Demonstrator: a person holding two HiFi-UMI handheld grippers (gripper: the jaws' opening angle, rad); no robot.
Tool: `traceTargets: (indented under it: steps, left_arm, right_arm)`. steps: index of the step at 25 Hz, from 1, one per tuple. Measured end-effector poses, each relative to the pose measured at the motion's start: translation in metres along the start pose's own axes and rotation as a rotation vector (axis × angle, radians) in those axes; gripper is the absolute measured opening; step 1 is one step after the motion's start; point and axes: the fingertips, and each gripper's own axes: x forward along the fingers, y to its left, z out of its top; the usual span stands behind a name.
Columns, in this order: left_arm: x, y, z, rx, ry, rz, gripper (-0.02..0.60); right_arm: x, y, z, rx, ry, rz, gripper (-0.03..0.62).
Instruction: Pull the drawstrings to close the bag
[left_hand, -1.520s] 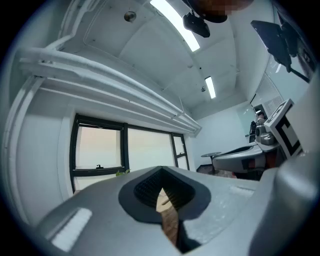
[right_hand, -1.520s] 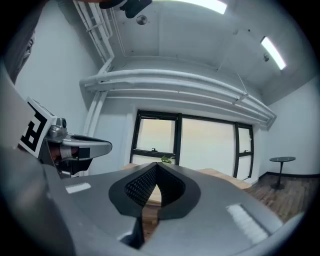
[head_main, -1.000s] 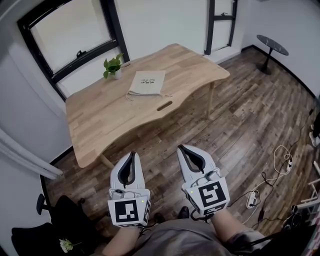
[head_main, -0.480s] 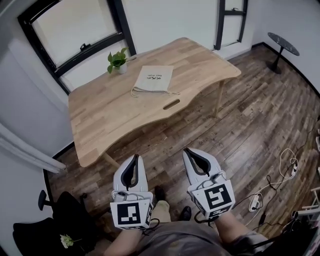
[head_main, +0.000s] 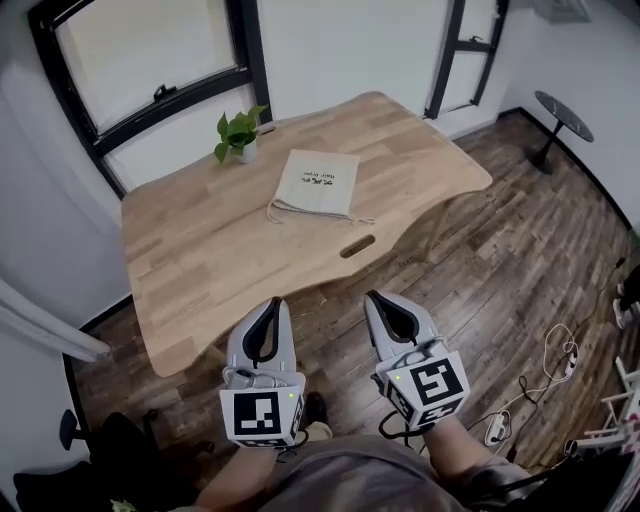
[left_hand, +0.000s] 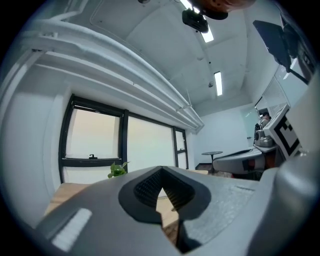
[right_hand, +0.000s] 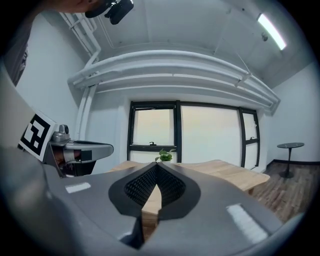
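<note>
A beige drawstring bag (head_main: 316, 182) lies flat on the wooden table (head_main: 200, 250), its cords (head_main: 350, 219) trailing off the near edge of the cloth. Both grippers hang over the floor in front of the table, well short of the bag. My left gripper (head_main: 272, 303) is shut, jaw tips touching, nothing held. To its right, my right gripper (head_main: 376, 297) is likewise shut and empty. In the left gripper view the left gripper (left_hand: 161, 170) points over the tabletop. The right gripper (right_hand: 156, 165) points at the table edge, with the plant (right_hand: 165, 155) beyond.
A small potted plant (head_main: 238, 135) stands at the table's back edge by the window. A slot (head_main: 357, 246) is cut near the table's front edge. A round black side table (head_main: 563, 103) stands far right. Cables (head_main: 560, 350) lie on the wood floor at right.
The table and bag sit closer and lower in the head view, as the person has stepped toward them. Both grippers have stayed shut and side by side.
</note>
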Motion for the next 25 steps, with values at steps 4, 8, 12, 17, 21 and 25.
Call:
traceTargets:
  steps: [4,8,12,17,21,25]
  left_arm:
    - [0.029,0.030,0.009,-0.004,-0.024,-0.022,0.000]
    - [0.052,0.048,0.003,-0.006,-0.024,-0.050,0.000]
    - [0.071,0.055,-0.002,-0.009,-0.008,-0.075,0.000]
    - [0.093,0.062,-0.015,-0.017,0.027,-0.089,0.000]
    - [0.116,0.068,-0.026,-0.011,0.050,-0.079,0.000]
    - [0.149,0.081,-0.046,-0.024,0.086,-0.067,0.000]
  right_arm:
    - [0.037,-0.007,0.018,-0.028,-0.017,-0.026,0.029]
    - [0.061,-0.017,0.026,-0.031,-0.027,-0.063,0.029]
    - [0.076,-0.027,0.026,-0.027,-0.021,-0.086,0.029]
    - [0.088,-0.040,0.018,-0.015,0.003,-0.108,0.029]
    - [0.100,-0.058,0.005,-0.011,0.023,-0.115,0.030]
    - [0.124,-0.081,-0.007,0.011,0.047,-0.103,0.031]
